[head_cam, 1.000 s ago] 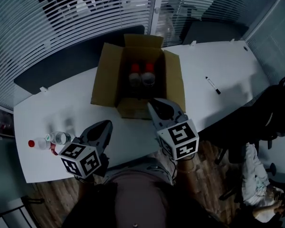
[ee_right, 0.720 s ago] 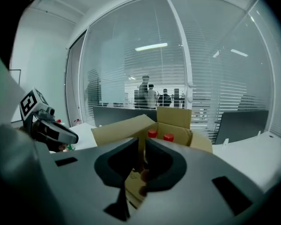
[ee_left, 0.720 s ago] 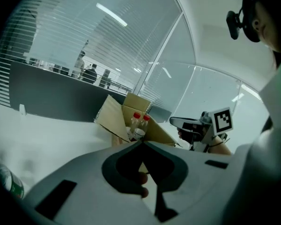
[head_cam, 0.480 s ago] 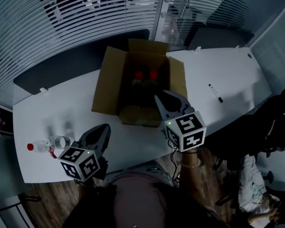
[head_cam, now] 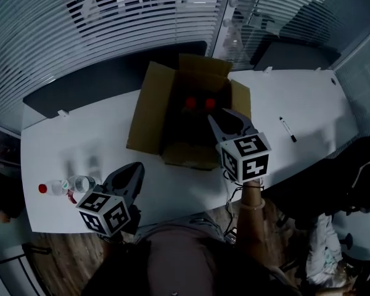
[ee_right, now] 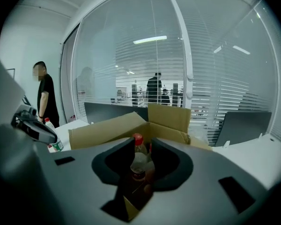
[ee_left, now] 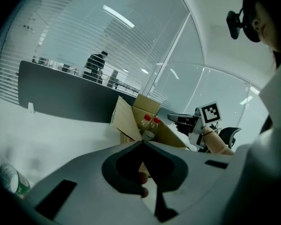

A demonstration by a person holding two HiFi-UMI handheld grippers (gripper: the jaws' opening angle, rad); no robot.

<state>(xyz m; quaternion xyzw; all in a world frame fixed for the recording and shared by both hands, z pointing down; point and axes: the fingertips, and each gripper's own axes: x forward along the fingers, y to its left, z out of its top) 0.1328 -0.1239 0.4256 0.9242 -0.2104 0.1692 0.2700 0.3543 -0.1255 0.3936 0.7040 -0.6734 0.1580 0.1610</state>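
My right claw (head_cam: 218, 117) hangs over the near wall of the open cardboard box (head_cam: 149, 113), which sits at the middle of the white worktop (head_cam: 80, 134). Its jaws are spread. In the right gripper view the gap between them frames one of the two red-capped bottles (head_cam: 189, 103) that stand upright side by side in the box, towards its far wall. That bottle lines up with the gap, but I cannot tell whether either jaw touches it. The box flaps are folded outward, the left one wide and sloping down to the worktop.

My left claw (head_cam: 134, 168) is low at the near edge of the worktop, well apart from the box. Its jaws are pressed together with the tips meeting, and nothing is between them. It points towards the box and my other claw. Just to its left, a few clear bottles (head_cam: 79, 182) lie near the worktop's left end, one with a red cap and a green label.

A marker pen (head_cam: 288, 129) lies on the worktop to the right of the box, apart from it.
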